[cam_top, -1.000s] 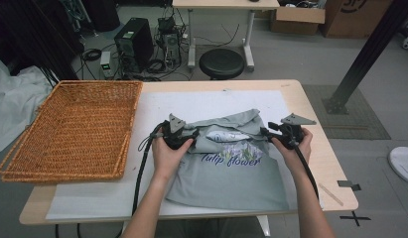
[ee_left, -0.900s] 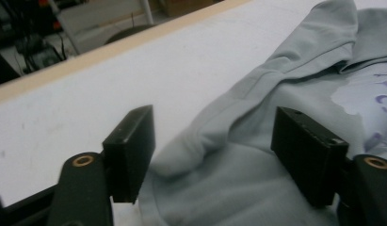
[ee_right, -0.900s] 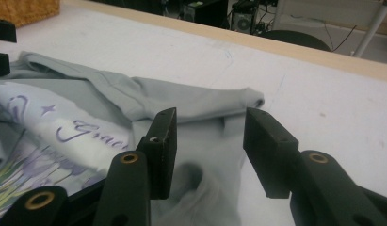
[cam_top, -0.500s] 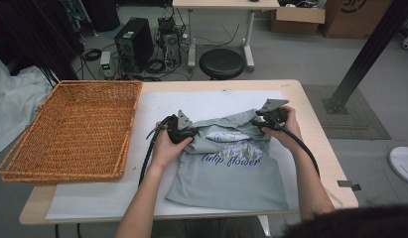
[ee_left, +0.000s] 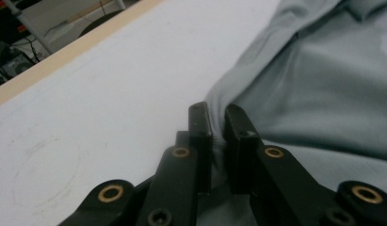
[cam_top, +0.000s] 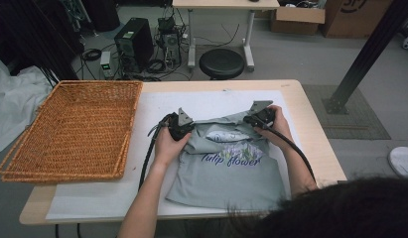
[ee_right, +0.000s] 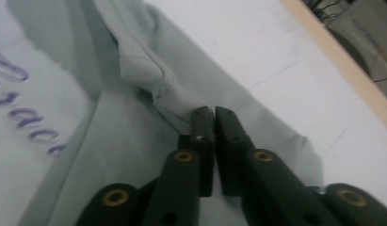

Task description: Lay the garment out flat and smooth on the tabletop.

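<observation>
Both hands have shifted inward since the earlier frame. Pale grey-green printed cotton T-shirt (cam_top: 226,168), centre of tabletop (cam_top: 310,119), is light, limp; grip doubled edges. Left tool (ee_left: 218,127) and right tool (ee_right: 214,123) just closed, pinching folds.

Both forearms reach forward; the left gripper (cam_top: 180,126) and right gripper (cam_top: 259,118) have just closed, each pinching cloth between its jaws.

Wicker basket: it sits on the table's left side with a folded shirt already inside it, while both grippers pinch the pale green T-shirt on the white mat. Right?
Not quite. The wicker basket holds nothing, as the high view shows. The rest stands: left gripper and right gripper are both shut on the pale green T-shirt on the white mat.
</observation>
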Demonstrator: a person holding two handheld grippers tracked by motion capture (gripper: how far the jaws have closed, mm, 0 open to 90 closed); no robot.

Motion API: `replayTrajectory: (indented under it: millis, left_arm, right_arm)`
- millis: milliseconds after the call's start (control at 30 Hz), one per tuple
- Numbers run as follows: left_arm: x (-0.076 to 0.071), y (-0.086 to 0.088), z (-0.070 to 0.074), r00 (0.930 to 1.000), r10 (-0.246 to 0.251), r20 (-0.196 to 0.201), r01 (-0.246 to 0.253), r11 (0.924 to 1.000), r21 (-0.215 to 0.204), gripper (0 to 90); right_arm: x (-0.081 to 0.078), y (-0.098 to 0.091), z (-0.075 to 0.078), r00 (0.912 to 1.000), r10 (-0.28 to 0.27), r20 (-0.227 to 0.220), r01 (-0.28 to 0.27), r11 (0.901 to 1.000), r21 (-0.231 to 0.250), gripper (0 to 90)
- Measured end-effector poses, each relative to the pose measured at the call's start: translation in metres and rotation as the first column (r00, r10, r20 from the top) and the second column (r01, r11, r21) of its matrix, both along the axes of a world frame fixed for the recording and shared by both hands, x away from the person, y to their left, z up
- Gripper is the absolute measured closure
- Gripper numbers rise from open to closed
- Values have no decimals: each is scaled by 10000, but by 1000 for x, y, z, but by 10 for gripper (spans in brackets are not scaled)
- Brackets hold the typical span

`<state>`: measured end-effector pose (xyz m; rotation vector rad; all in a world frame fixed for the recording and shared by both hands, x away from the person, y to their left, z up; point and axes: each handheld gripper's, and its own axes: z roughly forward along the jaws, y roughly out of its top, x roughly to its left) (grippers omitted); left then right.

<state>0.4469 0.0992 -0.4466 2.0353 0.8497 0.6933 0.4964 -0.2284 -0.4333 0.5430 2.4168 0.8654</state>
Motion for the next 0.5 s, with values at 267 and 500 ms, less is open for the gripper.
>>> replayTrajectory:
  millis: [267,500]
  left_arm:
    - [23,2,12,9889,1268,780,-1158,9845,-1319,829]
    - [57,-7,9,9734,2065,994,-1888,9684,-1631,819]
  right_arm:
    - [21,3,15,9931,-1068,483,1007,9882,1155,898]
    - [50,5,16,9691,-2412,513,2284,9565,1816,898]
